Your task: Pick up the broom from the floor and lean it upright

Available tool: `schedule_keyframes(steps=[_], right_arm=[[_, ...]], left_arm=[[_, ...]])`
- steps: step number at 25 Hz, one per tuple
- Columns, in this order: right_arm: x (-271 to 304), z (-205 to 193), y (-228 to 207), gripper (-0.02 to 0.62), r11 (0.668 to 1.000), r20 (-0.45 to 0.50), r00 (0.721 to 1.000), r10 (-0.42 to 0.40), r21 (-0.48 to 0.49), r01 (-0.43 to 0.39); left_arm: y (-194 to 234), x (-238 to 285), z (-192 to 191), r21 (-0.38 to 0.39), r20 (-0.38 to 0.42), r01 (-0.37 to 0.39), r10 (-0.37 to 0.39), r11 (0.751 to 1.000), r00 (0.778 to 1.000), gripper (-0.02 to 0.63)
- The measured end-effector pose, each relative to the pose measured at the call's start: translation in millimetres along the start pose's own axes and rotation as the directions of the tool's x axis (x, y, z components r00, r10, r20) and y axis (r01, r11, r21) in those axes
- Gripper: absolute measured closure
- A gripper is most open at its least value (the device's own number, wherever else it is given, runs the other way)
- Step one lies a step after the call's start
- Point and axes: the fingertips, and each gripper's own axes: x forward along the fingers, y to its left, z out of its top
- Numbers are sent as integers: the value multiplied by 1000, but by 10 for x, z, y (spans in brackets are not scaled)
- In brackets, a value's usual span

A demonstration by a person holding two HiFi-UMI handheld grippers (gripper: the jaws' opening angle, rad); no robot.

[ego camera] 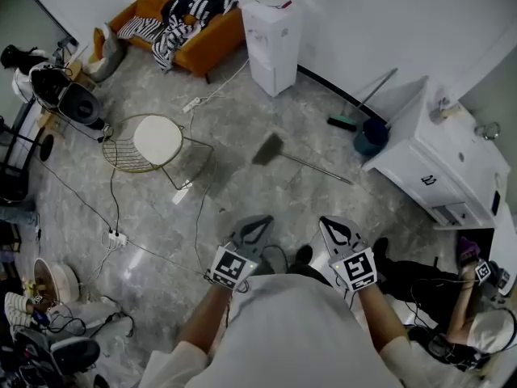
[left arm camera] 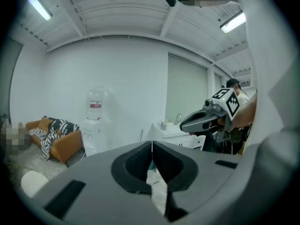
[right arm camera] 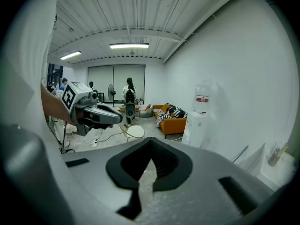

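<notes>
A broom lies flat on the grey floor in the head view, its dark head to the left and its thin handle running right toward the white cabinet. Both grippers hover side by side well short of it, close to my body. My left gripper is shut and empty, as is my right gripper. The left gripper view shows the jaws pressed together with nothing between them. The right gripper view shows the same for its jaws.
A white cabinet stands at the right, with a blue bin and a second green-headed broom leaning by the wall. Behind are a water dispenser and an orange sofa. A wire chair and floor cables lie to the left.
</notes>
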Motion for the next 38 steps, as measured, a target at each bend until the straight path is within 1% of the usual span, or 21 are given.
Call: schedule_keyframes(steps=[2,5,7,9,14,18,20,23,26,29,33,36,38], right_arm=[[-5,-22,-36,595,1000,-6,1000,5,-4,-5],[-16,-82,-119,595,1000,-9,1000,12,-29,-12],[-41,-116,-181,595,999,-13,1000,24,-37,-25],[-69,-150,-249,595,998,-7,999,45,-50,-46],[-56,-203,-385,595,987,-35,995,91,-131,-95],[-1,-290,-450,594,982,-39,990,134,-129,-137],[22,-329,-477,595,978,-57,987,152,-135,-158],[99,-365,-564,594,977,-66,985,157,-137,-165],[272,-353,-705,594,978,-57,987,152,-134,-159],[521,-299,-821,594,978,-56,984,168,-113,-173],[928,-200,-981,594,981,-78,982,173,-80,-179],[1285,-125,-1088,594,984,-94,984,154,-75,-161],[1547,-79,-1168,594,986,-101,984,146,-68,-153]], left_arm=[[-14,44,-49,3,1,-7,7,1000,1000,595],[-68,121,-11,2,-2,-12,12,1000,1000,595],[-119,186,32,-4,-4,-18,17,1000,1000,595],[-161,270,-24,-4,0,-34,34,999,999,595],[-172,472,-58,8,-1,-78,78,997,997,595],[-164,555,-88,-8,-10,-122,122,993,993,595],[-148,604,-110,-25,-9,-141,141,990,990,595],[-89,683,-51,-49,-13,-152,152,987,988,595],[66,802,-66,-47,-6,-154,153,987,988,595],[305,954,-110,-40,2,-142,142,989,990,595],[697,1149,-99,-20,3,-107,107,994,994,595],[1059,1275,-94,-39,6,-87,87,995,996,595],[1303,1374,-83,-49,-11,-71,70,996,997,595]])
